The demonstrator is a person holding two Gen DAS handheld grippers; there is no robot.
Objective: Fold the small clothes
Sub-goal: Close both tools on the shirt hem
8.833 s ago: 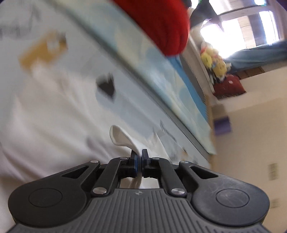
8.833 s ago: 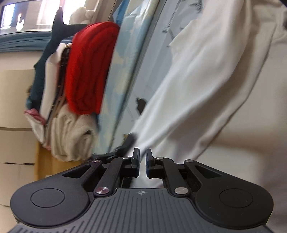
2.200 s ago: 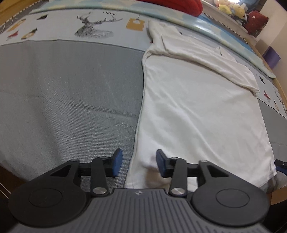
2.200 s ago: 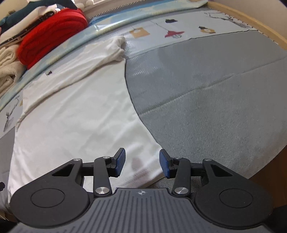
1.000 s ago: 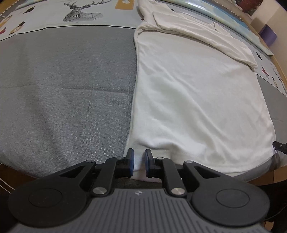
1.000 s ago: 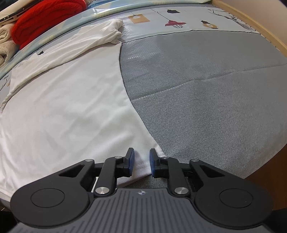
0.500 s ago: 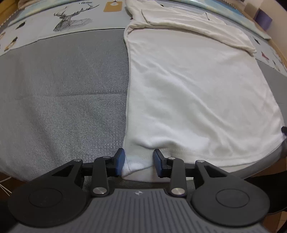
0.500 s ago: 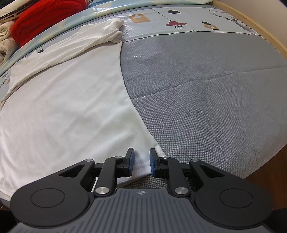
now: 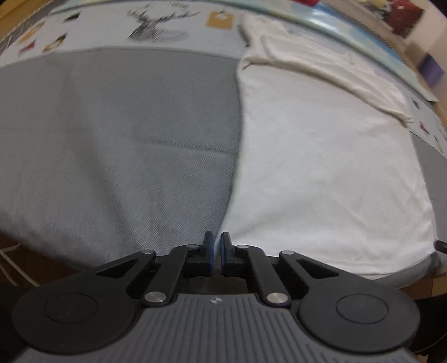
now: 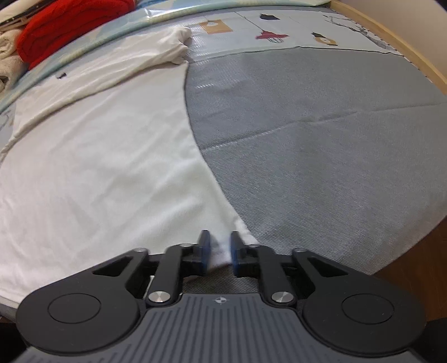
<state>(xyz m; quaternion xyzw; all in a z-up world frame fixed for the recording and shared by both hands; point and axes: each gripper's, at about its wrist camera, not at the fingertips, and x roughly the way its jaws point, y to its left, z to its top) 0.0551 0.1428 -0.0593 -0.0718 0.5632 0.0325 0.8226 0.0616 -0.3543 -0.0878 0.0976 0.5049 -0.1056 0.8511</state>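
Tongs mismatch: left tongs (image 9: 217,251) are pinched narrow at the white shirt's (image 9: 321,167) hem, catch unclear. Right tongs (image 10: 219,251) gape around its corner, so lifting may drop that side.

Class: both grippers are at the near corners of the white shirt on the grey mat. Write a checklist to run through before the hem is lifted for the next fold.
1. Left gripper closed: ok, jaws together.
2. Left gripper holding the white shirt corner: cannot tell, the cloth edge vanishes behind the fingers.
3. Right gripper clamped on its corner: not ok, jaws apart with cloth between.
4. Shirt body flat on the grey mat: ok.
5. Shirt's far end already folded over: ok.
6. Red garment clear of the shirt: ok.
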